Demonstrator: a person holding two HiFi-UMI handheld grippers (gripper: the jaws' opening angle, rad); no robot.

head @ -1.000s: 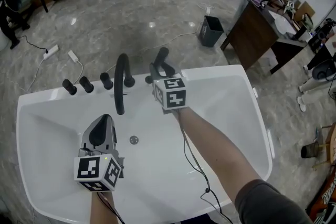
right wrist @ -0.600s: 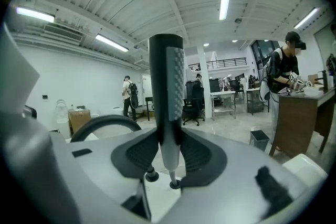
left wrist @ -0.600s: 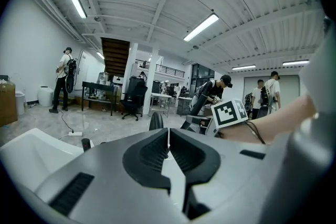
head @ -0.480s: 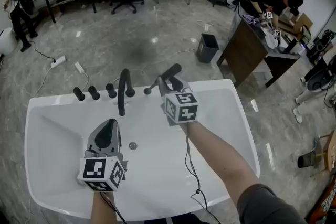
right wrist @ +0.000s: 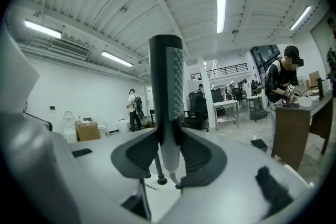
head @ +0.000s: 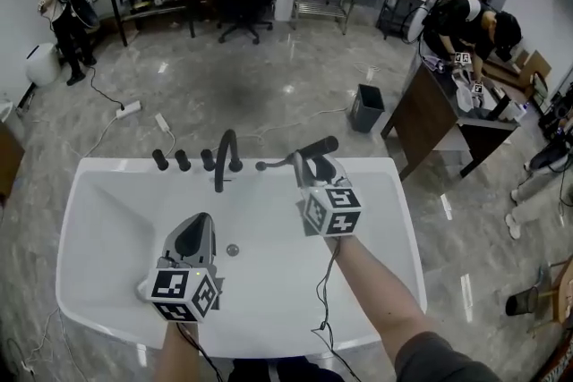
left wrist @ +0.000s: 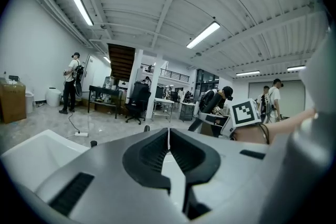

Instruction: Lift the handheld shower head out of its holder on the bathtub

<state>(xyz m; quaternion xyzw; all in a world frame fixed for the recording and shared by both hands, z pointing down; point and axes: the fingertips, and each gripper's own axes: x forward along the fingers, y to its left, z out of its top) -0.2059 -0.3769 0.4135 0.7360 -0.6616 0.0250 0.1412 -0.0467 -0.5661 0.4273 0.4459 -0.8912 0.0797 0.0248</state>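
The right gripper (right wrist: 167, 147) pinches the shower head (right wrist: 167, 81) by its handle, the head standing up just past the jaw tips, seemingly clear of its holder above the bathtub (head: 107, 228); the lift looks essentially done. The left gripper (left wrist: 168, 136), pressed together and empty, hangs alongside

The right gripper (head: 311, 165) holds the dark shower head (head: 318, 146) above the far rim of the bathtub (head: 107, 219). Left of it stands the curved faucet (head: 224, 161). The left gripper (head: 199, 226) hovers near the drain (head: 233, 250).
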